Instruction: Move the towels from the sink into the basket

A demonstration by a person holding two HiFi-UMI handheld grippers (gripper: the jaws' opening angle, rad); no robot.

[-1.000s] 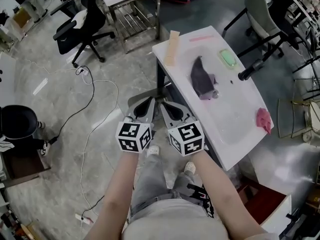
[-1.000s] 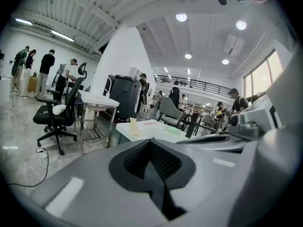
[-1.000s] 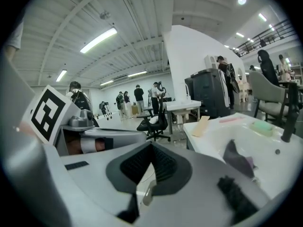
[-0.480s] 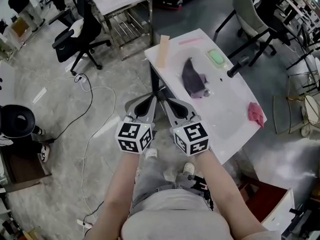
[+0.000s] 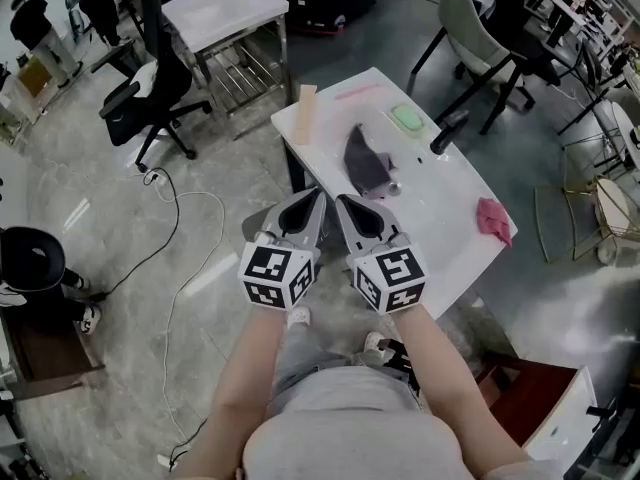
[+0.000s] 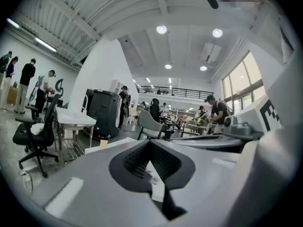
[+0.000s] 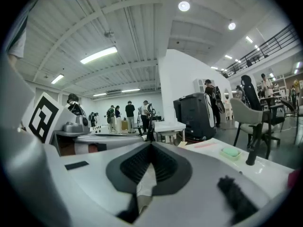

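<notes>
Left tool [image 5: 313,206]: pressed together, nothing between its ribbed dark pads. I have it close to level, nose over the near edge of the counter [image 5: 455,260].
Right tool [image 5: 345,208]: pressed together too, and empty. It sits just beside the left one, pointing the same way.
Why held so: both tools are side by side, short of the basin and touching nothing, so I read this as the approach, with no grasp begun.
Grey towel [image 5: 363,158]: lies in the sink [image 5: 425,203], bunched in loose folds with one end raised to a peak. It looks like soft, limp cloth, so a pinch on the raised fold should lift it.
Pink towel [image 5: 492,218]: a small crumpled wad, well apart from the grey one. It looks to rest on the flat rim at the counter's right side rather than in the basin.
Basket: I cannot make one out for certain in any view.
Sink: white, smooth and glossy, a shallow rounded hollow in the top. Cloth should slide freely on it.
Tap [image 5: 447,131]: black and stubby at the far side, a thing to steer around.
Soap [image 5: 407,119]: a pale green rounded block beside the tap.
Slat [image 5: 305,100]: a flat, wood-coloured strip at the counter's far left corner, clear of my path.
</notes>
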